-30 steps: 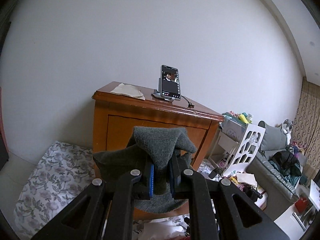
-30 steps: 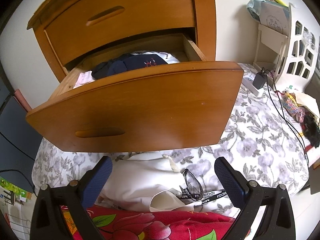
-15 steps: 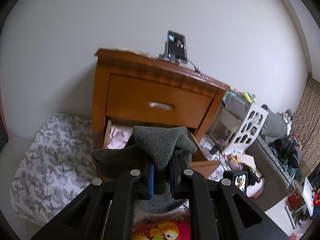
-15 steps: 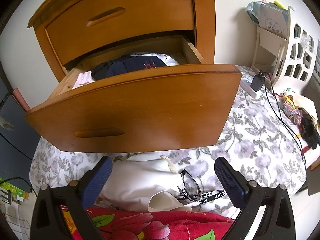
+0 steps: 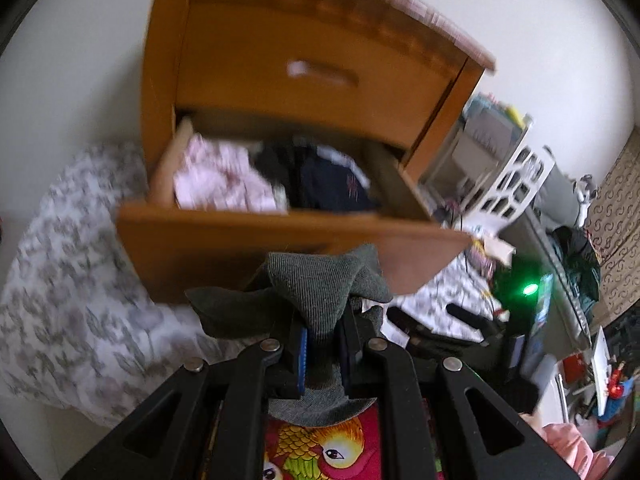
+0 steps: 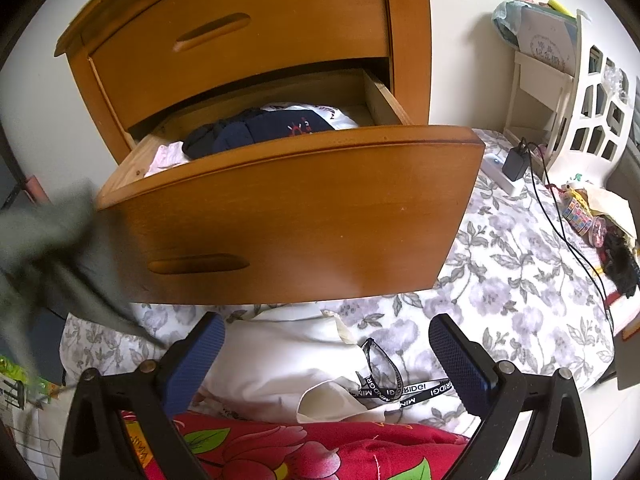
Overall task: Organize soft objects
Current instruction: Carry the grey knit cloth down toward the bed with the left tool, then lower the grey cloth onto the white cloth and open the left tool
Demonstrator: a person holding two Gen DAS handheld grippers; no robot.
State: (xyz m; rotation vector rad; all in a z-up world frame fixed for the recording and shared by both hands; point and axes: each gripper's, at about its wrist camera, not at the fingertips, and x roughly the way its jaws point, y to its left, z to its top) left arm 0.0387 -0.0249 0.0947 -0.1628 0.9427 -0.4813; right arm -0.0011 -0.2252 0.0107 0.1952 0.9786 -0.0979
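Left claw (image 5: 323, 346) clamped on grey sock (image 5: 316, 292), now tipped down from wall toward open drawer (image 5: 280, 236) just ahead: drop-off looks close. Right claw (image 6: 326, 356) spread wide, empty, below drawer front.

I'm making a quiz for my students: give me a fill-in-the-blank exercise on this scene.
1. The left claw is shut on a ____ knitted cloth.
2. The right claw is open and holds ____.
3. The lower drawer of the wooden nightstand is ____.
4. In that drawer, a pink garment lies beside a ____ one.

Missing words: grey; nothing; open; navy
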